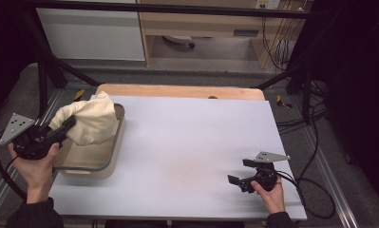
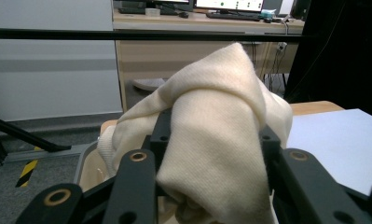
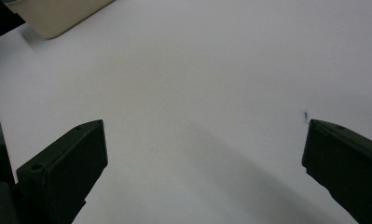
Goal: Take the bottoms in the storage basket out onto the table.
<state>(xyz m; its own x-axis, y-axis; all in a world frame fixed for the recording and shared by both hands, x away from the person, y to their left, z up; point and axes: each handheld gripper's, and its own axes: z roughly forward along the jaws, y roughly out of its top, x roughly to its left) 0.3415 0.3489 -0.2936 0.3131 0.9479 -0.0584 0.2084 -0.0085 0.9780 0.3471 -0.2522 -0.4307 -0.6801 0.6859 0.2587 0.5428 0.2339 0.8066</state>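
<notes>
A bunched cream knit cloth [image 1: 90, 121] hangs over the beige bin [image 1: 112, 152] at the table's left edge. My left gripper [image 1: 68, 124] is shut on the cloth and holds it above the bin. In the left gripper view the cloth [image 2: 211, 126] drapes over and between the black jaws, hiding their tips. My right gripper [image 1: 241, 172] rests low over the bare white table at the front right, open and holding nothing. In the right gripper view the right gripper [image 3: 204, 163] has its jaws spread wide over the white surface.
The white tabletop [image 1: 187, 142] lies on a wooden table. A corner of the bin [image 3: 58, 18] shows at the top left of the right gripper view. Black frame bars and cables run round the table, and desks stand behind it.
</notes>
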